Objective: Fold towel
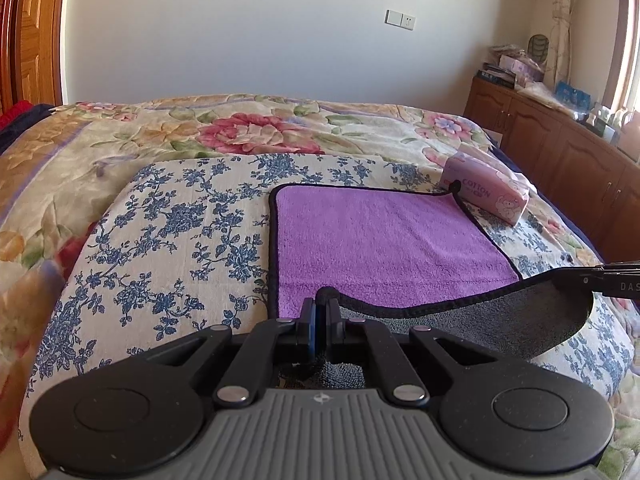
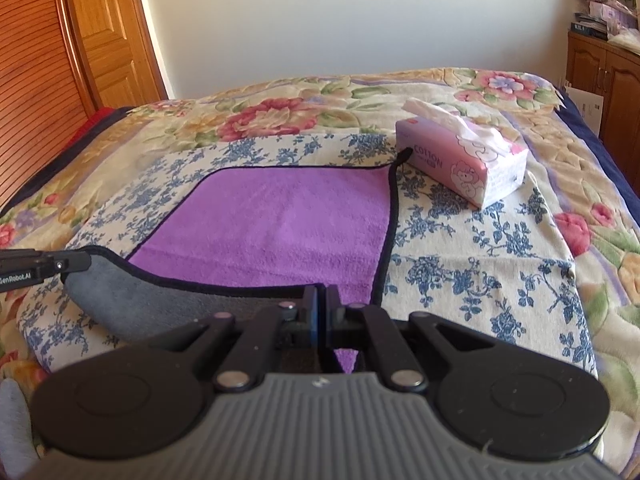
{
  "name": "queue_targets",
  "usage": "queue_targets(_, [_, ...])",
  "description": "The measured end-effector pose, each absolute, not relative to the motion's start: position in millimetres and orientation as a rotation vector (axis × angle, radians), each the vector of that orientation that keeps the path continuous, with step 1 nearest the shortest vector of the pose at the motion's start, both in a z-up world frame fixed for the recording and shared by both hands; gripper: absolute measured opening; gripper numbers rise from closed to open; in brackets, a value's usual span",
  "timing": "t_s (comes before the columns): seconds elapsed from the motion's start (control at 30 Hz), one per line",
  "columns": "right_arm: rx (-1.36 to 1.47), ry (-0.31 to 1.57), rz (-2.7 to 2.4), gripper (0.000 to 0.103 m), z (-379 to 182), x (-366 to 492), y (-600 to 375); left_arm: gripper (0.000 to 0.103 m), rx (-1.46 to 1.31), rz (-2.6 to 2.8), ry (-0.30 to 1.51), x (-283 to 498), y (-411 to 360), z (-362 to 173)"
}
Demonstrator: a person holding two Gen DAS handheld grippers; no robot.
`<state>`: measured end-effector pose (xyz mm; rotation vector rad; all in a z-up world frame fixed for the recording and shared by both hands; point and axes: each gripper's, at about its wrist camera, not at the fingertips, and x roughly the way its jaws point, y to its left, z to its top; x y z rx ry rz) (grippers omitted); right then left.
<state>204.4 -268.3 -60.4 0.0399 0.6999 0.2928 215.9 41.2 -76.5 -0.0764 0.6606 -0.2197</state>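
A purple towel [image 1: 384,240] with a black hem and grey underside lies on a blue-flowered cloth on the bed; it also shows in the right wrist view [image 2: 272,224]. Its near edge is lifted, so the grey underside [image 1: 480,320] faces up. My left gripper [image 1: 320,306] is shut on the towel's near left corner. My right gripper [image 2: 321,294] is shut on the near right corner. Each gripper's tip shows in the other's view: the right gripper at the right edge [image 1: 600,276], the left gripper at the left edge [image 2: 60,266].
A pink tissue pack [image 2: 464,160] lies at the towel's far right corner, touching its hanging loop [image 2: 404,154]. The blue-flowered cloth [image 1: 180,232] rests on a floral quilt [image 1: 248,128]. Wooden cabinets [image 1: 560,148] stand right of the bed, a wooden wardrobe [image 2: 60,40] to the left.
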Motion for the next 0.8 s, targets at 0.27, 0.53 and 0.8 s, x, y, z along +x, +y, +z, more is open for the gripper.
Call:
queue_targets(0.27, [-0.003, 0.664, 0.301, 0.004, -55, 208, -264, 0.005, -0.073, -0.228, 0.63, 219, 37, -67])
queue_targets(0.53, [-0.015, 0.627, 0.296, 0.004, -47, 212, -263, 0.005, -0.07, -0.222, 0.614, 224, 37, -57])
queue_targets(0.8, [-0.032, 0.599, 0.3, 0.004, -42, 221, -260, 0.005, -0.045, -0.215, 0.609, 230, 34, -52])
